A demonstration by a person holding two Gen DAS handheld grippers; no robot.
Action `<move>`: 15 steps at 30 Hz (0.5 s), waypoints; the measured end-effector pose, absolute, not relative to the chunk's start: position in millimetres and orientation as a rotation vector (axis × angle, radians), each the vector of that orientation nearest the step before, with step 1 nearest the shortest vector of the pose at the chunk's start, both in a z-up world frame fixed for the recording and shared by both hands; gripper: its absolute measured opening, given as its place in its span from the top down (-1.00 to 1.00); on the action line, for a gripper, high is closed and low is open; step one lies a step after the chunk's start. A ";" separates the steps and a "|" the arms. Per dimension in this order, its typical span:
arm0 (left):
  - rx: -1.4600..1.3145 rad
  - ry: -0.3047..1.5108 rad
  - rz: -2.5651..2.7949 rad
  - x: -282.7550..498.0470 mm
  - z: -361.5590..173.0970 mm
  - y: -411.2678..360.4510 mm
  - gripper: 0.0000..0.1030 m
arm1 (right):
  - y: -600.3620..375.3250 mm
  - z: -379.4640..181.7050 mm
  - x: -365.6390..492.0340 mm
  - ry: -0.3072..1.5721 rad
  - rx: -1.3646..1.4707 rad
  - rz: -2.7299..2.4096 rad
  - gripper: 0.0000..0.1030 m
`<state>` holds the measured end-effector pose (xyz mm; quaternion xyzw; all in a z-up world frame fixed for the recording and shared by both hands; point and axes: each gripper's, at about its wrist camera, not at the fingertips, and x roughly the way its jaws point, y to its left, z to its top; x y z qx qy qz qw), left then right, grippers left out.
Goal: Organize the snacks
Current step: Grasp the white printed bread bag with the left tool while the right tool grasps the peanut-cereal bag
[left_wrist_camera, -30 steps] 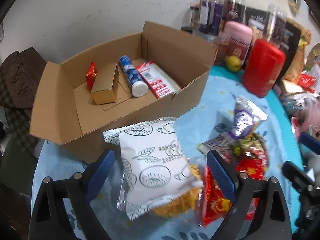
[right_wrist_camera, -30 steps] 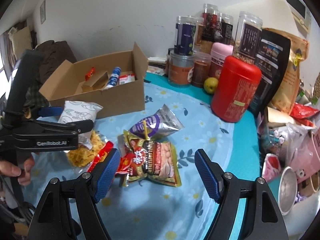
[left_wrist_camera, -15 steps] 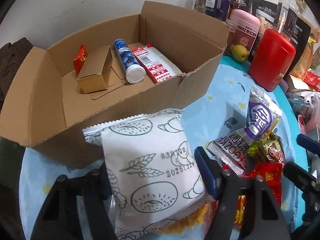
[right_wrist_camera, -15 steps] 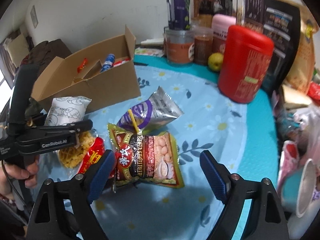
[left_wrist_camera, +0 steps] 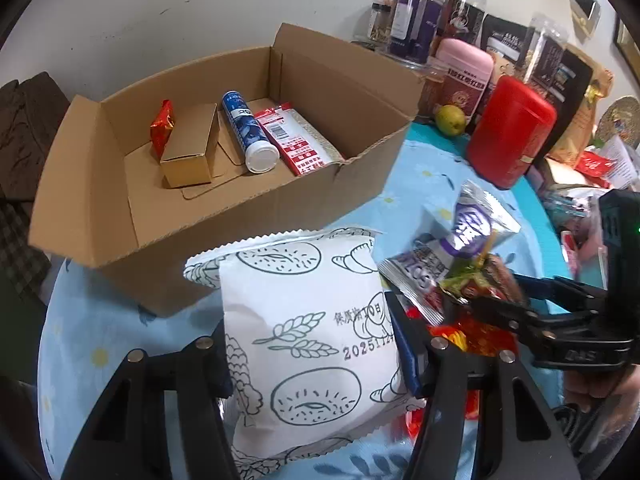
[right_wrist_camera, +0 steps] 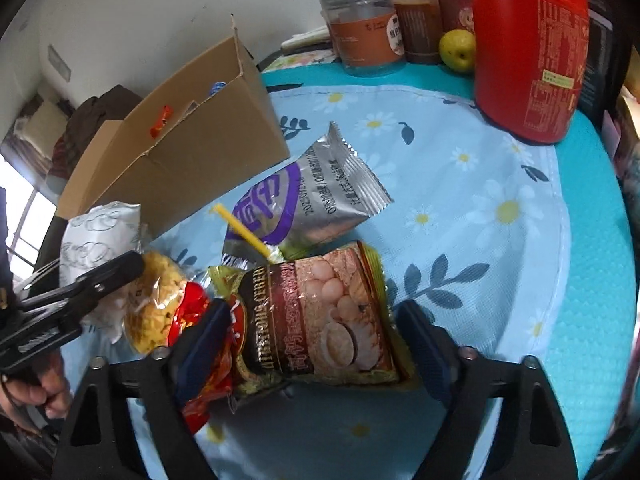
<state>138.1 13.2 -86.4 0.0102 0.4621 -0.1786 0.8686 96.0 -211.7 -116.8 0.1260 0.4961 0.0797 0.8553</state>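
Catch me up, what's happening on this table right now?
A person is sorting snacks into a cardboard box with a claw in each hand. The left claw has just been closing and now grips a white pastry bag. The right claw straddles a brown cereal packet, its jaws just narrowing, not yet clamped. The box already holds four items.

Box (left_wrist_camera: 328,184) is plain matt corrugated cardboard with rough torn edges. White bread packet (left_wrist_camera: 308,344) looks like matt plastic, the silver-purple pouch (right_wrist_camera: 316,196) is shiny crinkly foil, and the red canister (right_wrist_camera: 528,48) is glossy plastic.
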 end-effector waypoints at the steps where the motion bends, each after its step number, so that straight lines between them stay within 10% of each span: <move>1: 0.017 0.967 -0.378 135.4 -85.2 13.4 -0.14 | -209.3 -114.9 93.2 1.037 0.258 0.183 -0.32; 15: -0.019 1.007 -0.443 86.0 -85.1 18.3 -0.11 | -208.3 -102.8 41.7 0.997 0.240 0.130 0.04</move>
